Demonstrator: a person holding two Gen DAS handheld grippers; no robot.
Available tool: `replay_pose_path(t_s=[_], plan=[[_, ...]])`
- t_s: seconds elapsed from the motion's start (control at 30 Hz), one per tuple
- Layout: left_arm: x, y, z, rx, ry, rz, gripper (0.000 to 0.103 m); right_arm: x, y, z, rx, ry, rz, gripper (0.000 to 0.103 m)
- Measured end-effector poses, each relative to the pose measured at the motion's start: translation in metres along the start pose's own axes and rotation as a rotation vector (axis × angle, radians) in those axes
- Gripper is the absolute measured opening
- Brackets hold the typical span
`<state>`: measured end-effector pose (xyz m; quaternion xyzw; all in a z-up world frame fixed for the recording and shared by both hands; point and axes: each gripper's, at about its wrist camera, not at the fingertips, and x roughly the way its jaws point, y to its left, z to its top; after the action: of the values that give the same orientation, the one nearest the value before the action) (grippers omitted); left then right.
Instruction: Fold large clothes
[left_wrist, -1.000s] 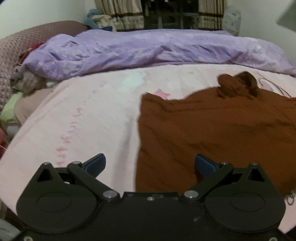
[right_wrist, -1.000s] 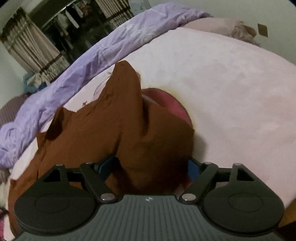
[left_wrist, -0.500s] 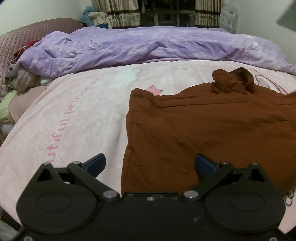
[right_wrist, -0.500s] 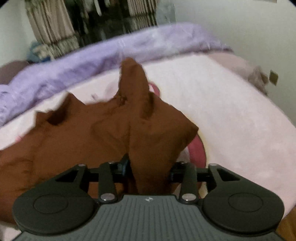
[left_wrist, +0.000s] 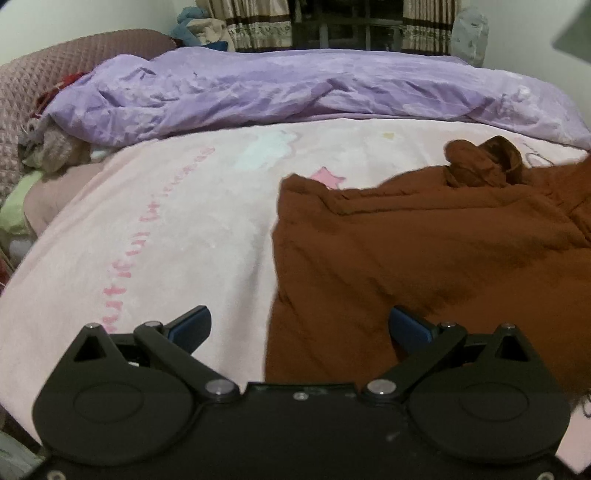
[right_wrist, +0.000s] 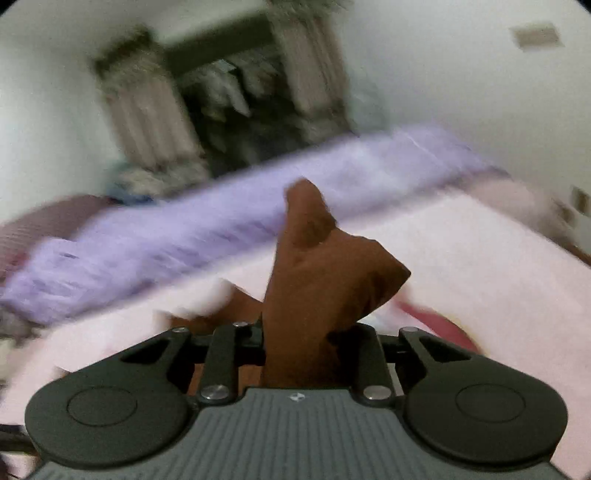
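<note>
A large brown garment (left_wrist: 424, 251) lies spread on the pink bedsheet (left_wrist: 166, 229), its bunched collar or hood at the far right. My left gripper (left_wrist: 299, 326) is open and empty, hovering over the garment's near left edge. My right gripper (right_wrist: 301, 339) is shut on a fold of the brown garment (right_wrist: 317, 280), which stands up in a peak between the fingers, lifted above the bed. The right wrist view is motion-blurred.
A rumpled purple duvet (left_wrist: 295, 88) runs along the far side of the bed. Pillows and loose clothes (left_wrist: 48, 147) pile at the left by a quilted headboard. Curtains and a dark window (left_wrist: 332, 26) stand behind the bed.
My right gripper closed on the brown fabric and has lifted it, tilting upward. My left gripper stayed open, shifting slightly over the garment's left edge.
</note>
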<state>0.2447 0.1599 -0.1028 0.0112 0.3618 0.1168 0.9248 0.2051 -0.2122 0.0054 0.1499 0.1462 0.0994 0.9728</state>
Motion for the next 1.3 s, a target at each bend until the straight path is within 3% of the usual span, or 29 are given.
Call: replay_pose_path(t_s=[0.1,0.2,0.33,0.47,0.53,0.67,0.93,1.03,1.23,1.3], plan=[[0.0,0.004,0.007,-0.006,-0.008,0.035,0.103,-0.004,0.084,0.012,-0.051,-0.079,0.136,0.022],[-0.002,0.018,0.007,-0.036,-0.022,0.039,0.103,0.004,0.156,0.002,-0.115,-0.09,0.293,0.02],[0.005,0.035,-0.005,-0.086,0.011,0.07,0.103,0.044,0.218,-0.051,-0.192,0.05,0.318,0.02],[0.016,0.05,-0.025,-0.129,0.046,0.023,0.103,0.086,0.222,-0.118,-0.154,0.269,0.268,0.02],[0.021,0.054,-0.032,-0.143,0.057,0.005,0.103,0.089,0.219,-0.145,-0.141,0.327,0.249,0.02],[0.024,0.055,-0.036,-0.157,0.053,-0.024,0.103,0.077,0.228,-0.158,-0.218,0.283,0.218,0.02],[0.02,0.058,-0.043,-0.216,0.042,-0.028,0.103,0.081,0.229,-0.159,-0.227,0.273,0.218,0.02],[0.021,0.062,-0.046,-0.286,0.048,-0.03,0.103,0.079,0.23,-0.158,-0.251,0.273,0.227,0.022],[-0.001,0.06,-0.039,-0.268,0.027,-0.004,0.103,0.036,0.249,-0.128,-0.396,0.221,0.163,0.043],[-0.021,0.061,-0.034,-0.278,-0.011,-0.022,0.103,0.013,0.243,-0.106,-0.378,0.187,0.189,0.059]])
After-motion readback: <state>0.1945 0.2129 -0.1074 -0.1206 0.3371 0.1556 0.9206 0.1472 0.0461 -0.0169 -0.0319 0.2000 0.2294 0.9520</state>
